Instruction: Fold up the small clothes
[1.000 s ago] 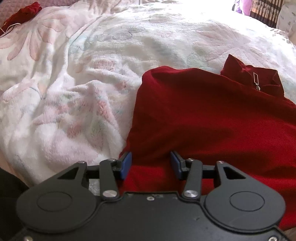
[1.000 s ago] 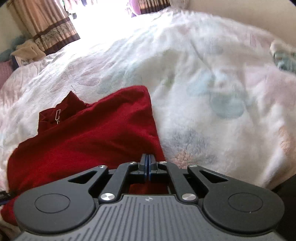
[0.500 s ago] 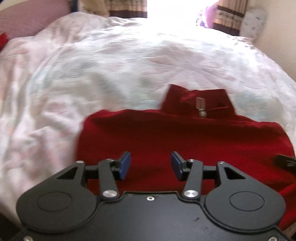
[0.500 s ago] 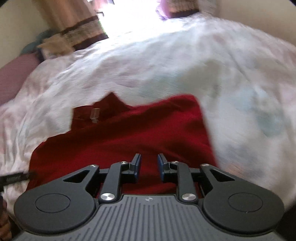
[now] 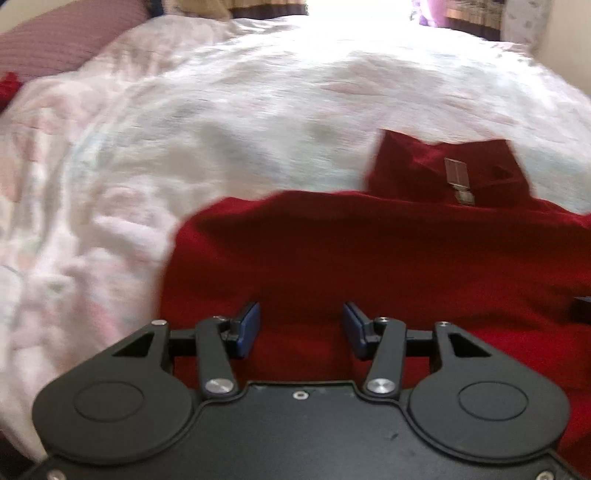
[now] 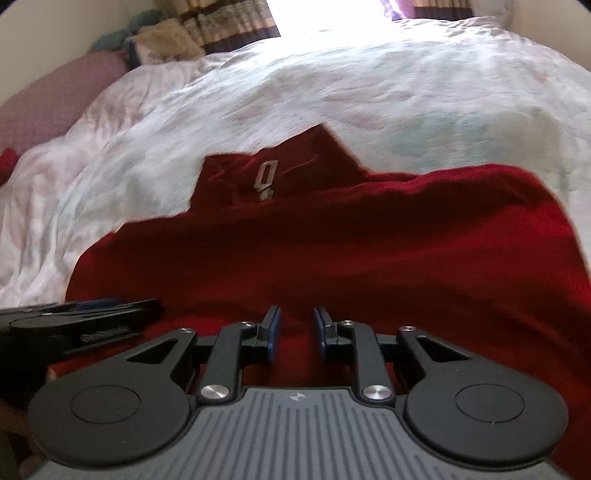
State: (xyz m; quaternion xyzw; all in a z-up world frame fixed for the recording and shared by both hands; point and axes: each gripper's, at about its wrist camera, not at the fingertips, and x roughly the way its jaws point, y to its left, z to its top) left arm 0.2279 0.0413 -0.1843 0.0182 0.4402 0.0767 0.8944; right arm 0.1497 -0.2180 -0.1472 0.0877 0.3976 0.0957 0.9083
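Observation:
A red fleece top (image 5: pixel 369 266) lies folded flat on the bed, its collar (image 5: pixel 443 170) and metal zip pull (image 5: pixel 458 177) at the far side. My left gripper (image 5: pixel 301 317) hovers over its near left part, open, with nothing between the blue pads. In the right wrist view the same red top (image 6: pixel 332 258) fills the middle, zip pull (image 6: pixel 266 177) ahead. My right gripper (image 6: pixel 296 321) is open by a narrow gap above the cloth, pinching nothing. The left gripper (image 6: pixel 92 314) shows side-on at the left of that view.
A white floral blanket (image 5: pixel 221 129) covers the bed all around the top. A mauve pillow (image 6: pixel 44 110) and patterned curtains (image 6: pixel 221 22) lie at the far left. Another red item (image 5: pixel 7 88) peeks in at the left edge.
The right gripper went from shut to open by a narrow gap. Both grippers swung from the top's outer edges toward its middle, so the collar now sits ahead of each.

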